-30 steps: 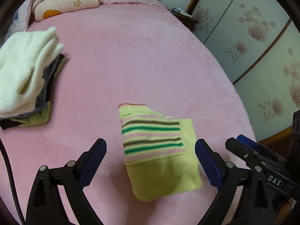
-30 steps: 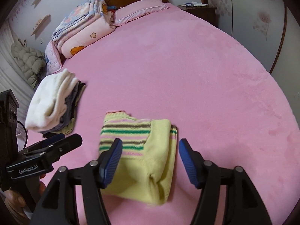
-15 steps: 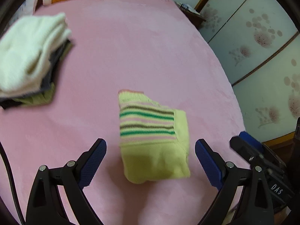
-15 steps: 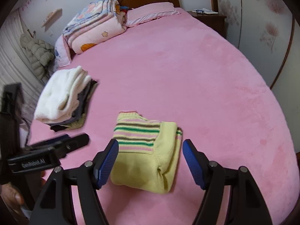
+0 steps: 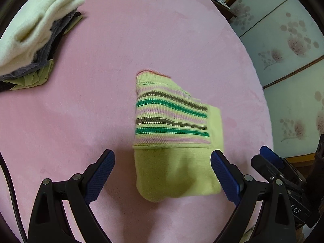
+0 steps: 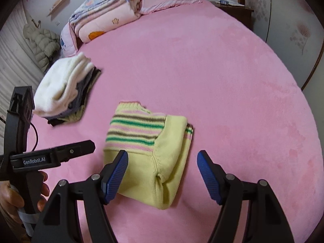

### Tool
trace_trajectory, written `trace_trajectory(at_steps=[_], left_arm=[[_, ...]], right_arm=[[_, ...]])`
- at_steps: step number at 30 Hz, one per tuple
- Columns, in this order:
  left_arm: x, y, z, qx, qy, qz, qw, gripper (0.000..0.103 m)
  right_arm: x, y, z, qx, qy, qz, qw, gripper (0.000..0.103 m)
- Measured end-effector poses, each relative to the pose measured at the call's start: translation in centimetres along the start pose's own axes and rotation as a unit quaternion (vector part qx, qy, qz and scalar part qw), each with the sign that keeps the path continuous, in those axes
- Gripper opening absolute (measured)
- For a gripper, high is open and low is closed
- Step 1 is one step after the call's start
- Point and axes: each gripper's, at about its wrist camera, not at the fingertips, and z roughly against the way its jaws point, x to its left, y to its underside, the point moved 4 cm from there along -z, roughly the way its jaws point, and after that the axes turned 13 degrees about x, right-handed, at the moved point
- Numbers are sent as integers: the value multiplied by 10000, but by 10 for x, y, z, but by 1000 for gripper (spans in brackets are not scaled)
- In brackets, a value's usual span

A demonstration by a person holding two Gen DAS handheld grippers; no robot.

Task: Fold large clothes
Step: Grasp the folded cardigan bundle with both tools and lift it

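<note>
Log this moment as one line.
sweater: folded, on bed | left gripper: open | right gripper: open | pile: apart from sweater

Ribbed knit sweater (image 5: 172, 125) lies on matt, plush pink bedspread (image 5: 141, 40).

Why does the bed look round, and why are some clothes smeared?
Both views: fisheye lenses curve the pink bed. Left wrist view: motion blur smears the clothes pile and the striped sweater edges. Right wrist view: milder blur, soft light.

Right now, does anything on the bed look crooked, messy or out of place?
Mostly tidy. The folded striped sweater lies apart from the clothes stack, whose white top piece slumps unevenly past the darker layers beneath it.
</note>
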Motion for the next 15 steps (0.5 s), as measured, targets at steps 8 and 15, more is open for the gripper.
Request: trace_trajectory(at_steps=[8,15], left_arm=[[17,-6,-32,64,188,213,9996,95],[34,-9,-53,179,645,388,9970,95]], right_arm=[[-26,8,-44,375,-401,-334,9979,71],[-46,9,-70,646,-860,-735,9915,71]])
